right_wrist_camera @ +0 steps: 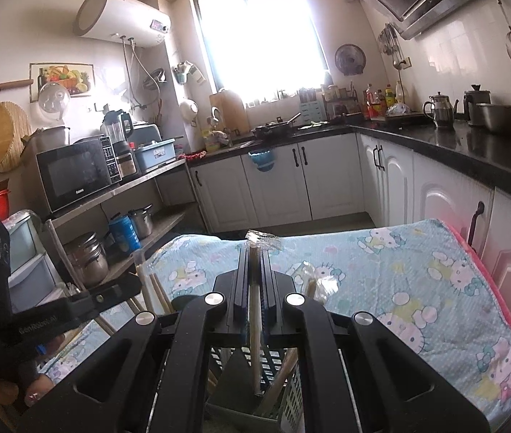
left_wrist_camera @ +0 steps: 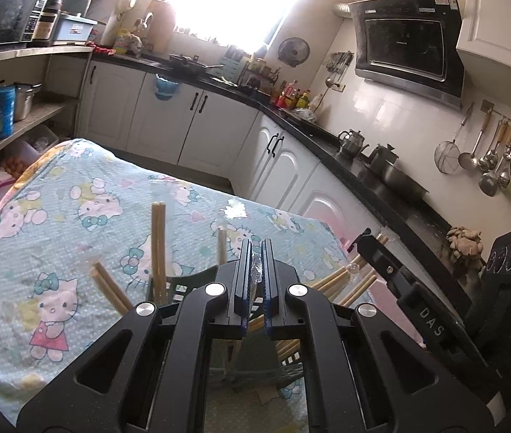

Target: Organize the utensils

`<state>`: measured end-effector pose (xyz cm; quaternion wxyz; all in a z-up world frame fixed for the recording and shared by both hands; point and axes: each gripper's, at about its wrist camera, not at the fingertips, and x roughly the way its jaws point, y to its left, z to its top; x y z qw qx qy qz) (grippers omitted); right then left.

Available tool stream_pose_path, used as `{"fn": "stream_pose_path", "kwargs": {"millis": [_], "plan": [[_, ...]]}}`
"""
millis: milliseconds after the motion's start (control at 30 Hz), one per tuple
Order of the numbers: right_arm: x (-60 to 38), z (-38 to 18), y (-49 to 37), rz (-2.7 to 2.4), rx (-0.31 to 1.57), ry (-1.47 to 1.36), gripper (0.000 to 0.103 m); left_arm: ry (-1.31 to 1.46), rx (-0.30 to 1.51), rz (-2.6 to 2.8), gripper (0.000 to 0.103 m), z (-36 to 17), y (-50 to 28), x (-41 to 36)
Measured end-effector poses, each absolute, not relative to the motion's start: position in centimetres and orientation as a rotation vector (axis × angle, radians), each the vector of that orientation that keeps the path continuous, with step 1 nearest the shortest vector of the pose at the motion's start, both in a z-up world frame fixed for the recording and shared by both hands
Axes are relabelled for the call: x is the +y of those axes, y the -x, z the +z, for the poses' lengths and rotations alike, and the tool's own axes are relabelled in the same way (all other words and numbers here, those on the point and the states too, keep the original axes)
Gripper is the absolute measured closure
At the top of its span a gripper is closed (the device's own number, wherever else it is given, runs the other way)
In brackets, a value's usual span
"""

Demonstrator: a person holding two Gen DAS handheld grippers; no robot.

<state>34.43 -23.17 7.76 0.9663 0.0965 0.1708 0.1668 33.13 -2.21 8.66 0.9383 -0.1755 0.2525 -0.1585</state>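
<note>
Right wrist: hand-held gripper [right_wrist_camera: 254,252] clamping chopstick [right_wrist_camera: 254,310].

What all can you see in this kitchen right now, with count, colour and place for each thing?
Chopsticks: several, tan wood, standing and leaning in the holder; exact count unclear.
Wrapped chopstick: one, tan, in clear plastic, upright between the right jaws, lower end in the holder.
Utensil holder: one, slotted, dark and pale, on the table beneath the grippers.
Tablecloth: one, light blue with cartoon cats, covering the table.
Microwave: one, black, on the left shelf.
Kettles: two, metal, on the black counter.
Range hood: one, black, on the wall.
Left hand-held gripper: one, black, shut on clear plastic wrap.
Right hand-held gripper: one, black, shut on the wrapped chopstick.
</note>
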Motion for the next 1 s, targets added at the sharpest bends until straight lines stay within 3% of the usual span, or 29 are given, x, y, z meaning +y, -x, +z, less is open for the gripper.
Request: {"fn": "stream_pose_path", "kwargs": {"millis": [700, 800, 900, 1000], "plan": [[-23.5, 6.5, -33.6, 0.327, 0.446, -0.190, 0.096, 0.374, 0.562, -0.291, 0.102, 7.4, -32.8, -1.0], [-23.7, 6.6, -33.2, 0.318, 0.450, -0.185, 0.084, 0.375, 0.571, -0.287, 0.102, 7.2, -32.8, -1.0], [-23.8, 6.8, -32.8, 0.316, 0.446, -0.174, 0.080, 0.378, 0.582, -0.285, 0.101, 7.1, -32.8, -0.9], [-24.0, 7.1, -32.4, 0.314, 0.447, -0.169, 0.071, 0.374, 0.584, -0.279, 0.093, 7.2, -32.6, -0.9]]}}
